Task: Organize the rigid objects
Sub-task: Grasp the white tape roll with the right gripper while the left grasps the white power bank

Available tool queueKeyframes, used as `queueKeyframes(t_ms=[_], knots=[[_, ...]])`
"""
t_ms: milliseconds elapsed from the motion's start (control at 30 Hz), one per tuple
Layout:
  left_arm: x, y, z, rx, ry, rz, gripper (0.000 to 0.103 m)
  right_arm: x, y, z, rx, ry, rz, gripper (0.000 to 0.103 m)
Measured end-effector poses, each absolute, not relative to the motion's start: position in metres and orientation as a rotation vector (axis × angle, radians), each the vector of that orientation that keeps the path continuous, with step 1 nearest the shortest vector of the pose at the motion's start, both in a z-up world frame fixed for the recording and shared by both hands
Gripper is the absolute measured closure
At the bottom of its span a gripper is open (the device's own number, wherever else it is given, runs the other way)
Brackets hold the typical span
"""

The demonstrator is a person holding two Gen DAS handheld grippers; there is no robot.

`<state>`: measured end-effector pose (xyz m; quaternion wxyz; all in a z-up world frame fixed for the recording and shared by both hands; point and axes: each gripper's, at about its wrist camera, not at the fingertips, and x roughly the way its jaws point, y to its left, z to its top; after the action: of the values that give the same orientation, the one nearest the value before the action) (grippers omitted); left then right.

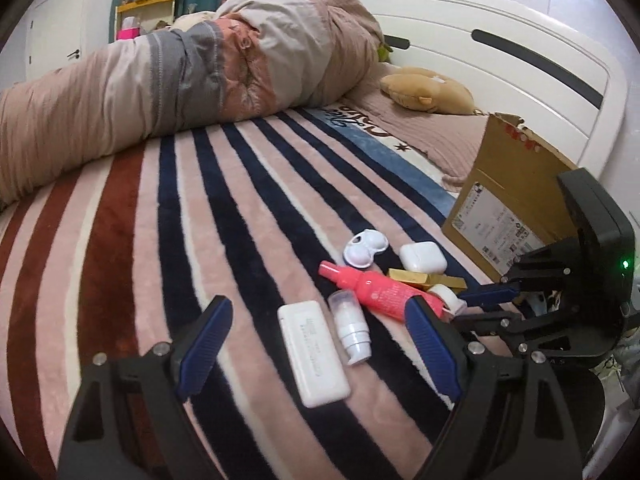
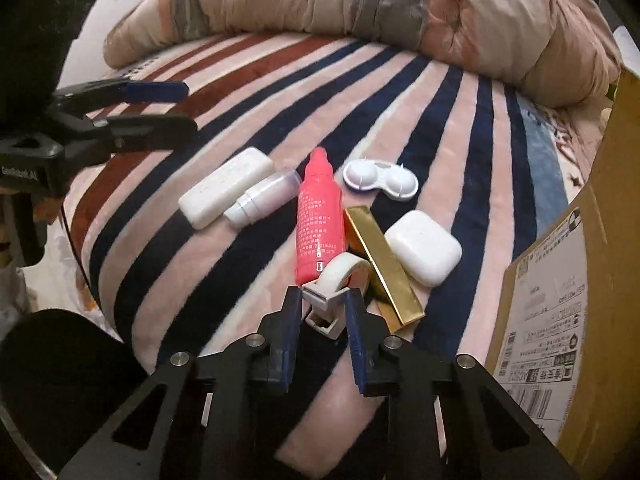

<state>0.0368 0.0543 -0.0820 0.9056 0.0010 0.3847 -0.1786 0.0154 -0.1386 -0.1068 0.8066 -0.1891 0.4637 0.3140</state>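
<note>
Tape dispenser [image 2: 340, 284] lies on the striped blanket [image 2: 440, 128] of the bed, long axis running toward the right wrist camera, cutter end nearest, white roll at the far end. The right hand-held gripper [image 2: 322, 312] has narrow jaws bracketing the cutter end, one blue pad on each side; whether the pads press on it, cannot tell.

Left hand-held gripper [image 1: 320, 320] hangs wide, empty, above the flat white case [image 1: 314, 354] and small pump bottle [image 1: 350, 330], which lie side by side.

Pink bottle [image 2: 318, 224] touches the dispenser's roll on the left, nozzle pointing away. Gold box [image 2: 384, 264] lies just right of the dispenser, earbud case [image 2: 424, 254] touching its far side. Contact lens case [image 2: 380, 180] is beyond, apart. Cardboard box [image 2: 560, 300] stands at right.
</note>
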Motion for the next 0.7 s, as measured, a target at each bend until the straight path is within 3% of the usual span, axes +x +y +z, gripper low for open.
queueKeyframes(t_ms=[267, 300, 333, 367, 433, 467, 533, 567, 600, 633, 700], knots=[[0.041, 0.054, -0.098, -0.01, 0.825, -0.381, 0.017, 0.003, -0.124, -0.104, -0.553, 1.021, 0.773, 0.086], [0.043, 0.055, -0.105, -0.016, 0.843, -0.375, 0.017, 0.004, -0.125, -0.105, -0.545, 1.026, 0.764, 0.074], [0.045, 0.055, -0.11, -0.02, 0.86, -0.371, 0.017, 0.006, -0.127, -0.107, -0.53, 1.029, 0.736, 0.047], [0.047, 0.053, -0.119, -0.022, 0.884, -0.37, 0.017, 0.007, -0.13, -0.108, -0.511, 1.02, 0.709, 0.036], [0.05, 0.05, -0.131, -0.019, 0.914, -0.372, 0.018, 0.014, -0.133, -0.109, -0.487, 1.013, 0.692, 0.031], [0.051, 0.048, -0.137, -0.018, 0.931, -0.37, 0.019, 0.018, -0.133, -0.112, -0.477, 1.022, 0.693, 0.031], [0.053, 0.046, -0.145, -0.024, 0.955, -0.372, 0.039, 0.023, -0.133, -0.117, -0.447, 1.024, 0.725, 0.037], [0.052, 0.046, -0.146, -0.022, 0.954, -0.377, 0.042, 0.025, -0.132, -0.121, -0.445, 1.022, 0.741, 0.046], [0.05, 0.046, -0.146, -0.02, 0.95, -0.383, 0.051, 0.026, -0.131, -0.123, -0.449, 1.025, 0.749, 0.08], [0.048, 0.048, -0.144, -0.02, 0.949, -0.387, 0.057, 0.027, -0.13, -0.127, -0.448, 1.038, 0.756, 0.088], [0.044, 0.054, -0.139, -0.012, 0.945, -0.371, 0.07, 0.027, -0.134, -0.126, -0.441, 1.031, 0.727, 0.088]])
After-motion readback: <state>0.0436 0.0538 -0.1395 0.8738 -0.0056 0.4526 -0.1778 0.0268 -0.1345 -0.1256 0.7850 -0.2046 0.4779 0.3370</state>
